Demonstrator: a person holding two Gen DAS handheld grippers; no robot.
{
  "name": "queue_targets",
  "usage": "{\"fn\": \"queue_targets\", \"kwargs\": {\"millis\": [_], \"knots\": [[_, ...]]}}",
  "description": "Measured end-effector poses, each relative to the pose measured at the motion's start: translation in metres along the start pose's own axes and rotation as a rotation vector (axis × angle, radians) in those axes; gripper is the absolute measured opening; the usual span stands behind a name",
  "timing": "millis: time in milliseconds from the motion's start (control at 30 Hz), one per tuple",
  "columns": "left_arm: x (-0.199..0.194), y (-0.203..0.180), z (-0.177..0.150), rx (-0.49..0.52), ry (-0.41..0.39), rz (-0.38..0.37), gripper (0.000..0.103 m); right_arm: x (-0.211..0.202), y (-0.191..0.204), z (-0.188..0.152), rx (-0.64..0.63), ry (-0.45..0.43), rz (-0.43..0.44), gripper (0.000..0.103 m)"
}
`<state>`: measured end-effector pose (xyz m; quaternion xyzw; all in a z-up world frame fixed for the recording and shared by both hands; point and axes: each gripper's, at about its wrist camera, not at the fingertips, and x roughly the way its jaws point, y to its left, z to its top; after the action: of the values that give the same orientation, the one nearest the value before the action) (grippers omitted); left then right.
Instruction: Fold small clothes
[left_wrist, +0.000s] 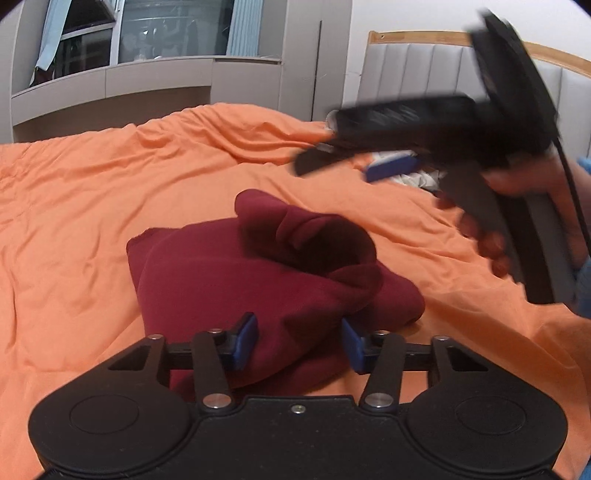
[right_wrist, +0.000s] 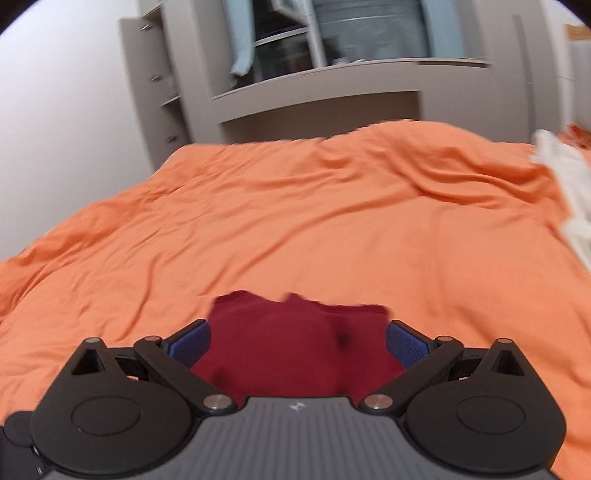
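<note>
- Left gripper (left_wrist: 300, 341): jaws partly apart, blue pads (left_wrist: 246, 339) on either side of the near fold of the dark red garment (left_wrist: 236, 280). The cloth fills the gap between them; whether the pads pinch it cannot be told.
- Dark red garment, left wrist view: lies bundled directly ahead of the left gripper on the orange bedcover (left_wrist: 92, 206), with a raised, rumpled hump at its far side.
- Right gripper (right_wrist: 298, 341): jaws spread wide, blue pads (right_wrist: 190, 343) well apart. The garment (right_wrist: 295, 350) sits below and between them; the pads do not close on it.
- Right gripper, seen from the left wrist (left_wrist: 354, 166): held in the air ahead and to the right of the left gripper, above the bedcover and beyond the garment, blurred. The person's hand (left_wrist: 517, 206) grips its handle.
- Orange bedcover (right_wrist: 295, 221): creased, spreads out from both grippers in all directions.
- White cloth (right_wrist: 565, 192): far right of the right gripper, on the bedcover, blurred.
- Padded headboard (left_wrist: 417, 70): beyond the bed, ahead-right of the left gripper.
- Grey cabinet unit (right_wrist: 314, 99): stands past the far edge of the bed, with a window above.
</note>
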<state>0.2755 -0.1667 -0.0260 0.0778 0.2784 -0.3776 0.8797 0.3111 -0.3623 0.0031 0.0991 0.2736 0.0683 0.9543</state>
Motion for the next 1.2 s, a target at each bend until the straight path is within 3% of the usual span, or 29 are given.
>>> {"fn": "queue_targets", "kwargs": {"millis": [167,267,500,567,700,767,867,967,1033,1167,1200], "knots": [[0.0,0.003,-0.001,-0.018,-0.004,0.004,0.043,0.046,0.012,0.004,-0.084,0.121,-0.028,0.103],[0.001,0.003,-0.001,-0.015,-0.005,0.008,0.042,0.054,0.007,-0.006,-0.1,0.176,-0.088,0.103],[0.0,0.0,-0.003,-0.012,-0.005,0.021,0.039,-0.004,-0.048,-0.027,0.089,0.069,-0.189,0.103],[0.001,0.0,-0.002,-0.012,-0.005,0.027,0.037,-0.015,-0.069,-0.037,0.18,0.055,-0.153,0.103],[0.003,-0.001,-0.003,-0.005,-0.001,0.034,0.034,-0.011,-0.111,-0.061,0.46,0.089,0.016,0.102],[0.003,-0.001,-0.003,-0.007,0.0,0.036,0.033,-0.006,-0.124,-0.07,0.558,0.079,0.061,0.099],[0.004,-0.001,-0.004,-0.014,-0.001,0.034,0.032,-0.003,-0.13,-0.074,0.613,0.055,0.08,0.09],[0.003,0.0,-0.004,-0.023,-0.002,0.034,0.029,-0.002,-0.128,-0.071,0.606,0.036,0.083,0.074],[0.003,0.001,-0.005,-0.03,-0.007,0.04,0.026,-0.001,-0.125,-0.068,0.6,0.028,0.083,0.054],[-0.001,-0.002,-0.003,-0.041,-0.019,0.07,0.015,0.0,-0.121,-0.065,0.571,0.031,0.086,0.032],[-0.003,-0.004,-0.002,-0.038,-0.022,0.073,0.012,0.0,-0.12,-0.063,0.565,0.027,0.09,0.022]]}}
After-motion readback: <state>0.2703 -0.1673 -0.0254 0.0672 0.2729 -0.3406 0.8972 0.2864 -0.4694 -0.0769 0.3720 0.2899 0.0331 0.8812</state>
